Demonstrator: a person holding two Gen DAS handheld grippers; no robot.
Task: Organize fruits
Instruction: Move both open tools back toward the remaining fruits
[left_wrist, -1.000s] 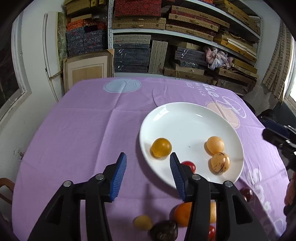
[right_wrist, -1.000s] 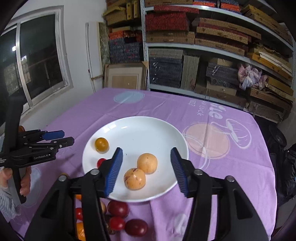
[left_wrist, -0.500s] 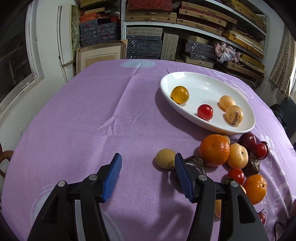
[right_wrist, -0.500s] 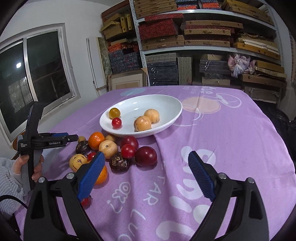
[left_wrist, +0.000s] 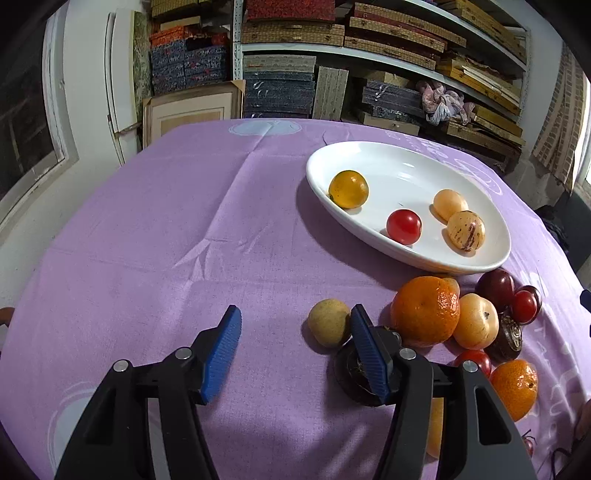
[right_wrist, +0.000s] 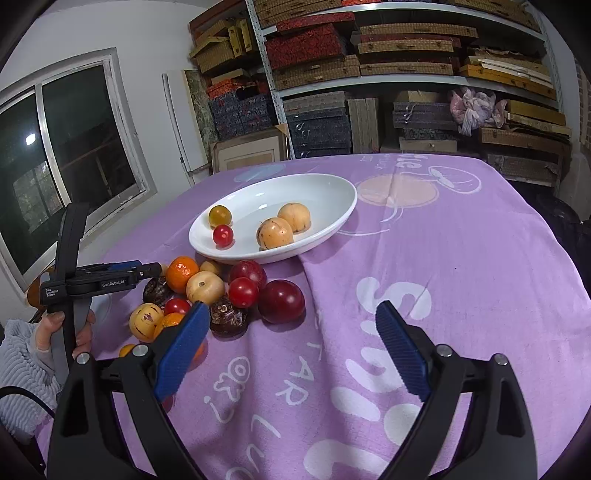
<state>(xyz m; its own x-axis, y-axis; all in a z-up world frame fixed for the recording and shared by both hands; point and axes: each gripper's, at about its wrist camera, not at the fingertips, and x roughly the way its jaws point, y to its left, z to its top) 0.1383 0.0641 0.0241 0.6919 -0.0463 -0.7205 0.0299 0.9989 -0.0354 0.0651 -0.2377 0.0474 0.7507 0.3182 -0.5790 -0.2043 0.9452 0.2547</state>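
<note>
A white plate (left_wrist: 476, 263) (right_wrist: 332, 225) on the purple cloth holds a yellow tomato (left_wrist: 348, 189), a red cherry tomato (left_wrist: 403, 226) and two pale speckled fruits (left_wrist: 465, 230). Loose fruit lies piled in front of it: a large orange (left_wrist: 424, 310), a small tan fruit (left_wrist: 328, 326), a dark wrinkled fruit (left_wrist: 349, 376), a dark red plum (right_wrist: 282, 301), tomatoes and others. My left gripper (left_wrist: 295, 321) (right_wrist: 153, 267) hangs low at the pile's left edge; its jaws are opening, empty, the tan fruit beside the right fingertip. My right gripper (right_wrist: 291, 317) stands wide open and empty, near the plum.
A person's hand and grey sleeve (right_wrist: 22, 354) hold the left gripper at the table's left edge. Bare purple cloth (left_wrist: 166, 229) spreads left of the plate and right of the pile (right_wrist: 461, 258). Shelves of stacked boxes (right_wrist: 369, 74) and a window (right_wrist: 74, 147) stand behind.
Both grippers have come down and back from above the plate to the loose fruit pile. The right gripper has opened wide; the left has opened somewhat.
</note>
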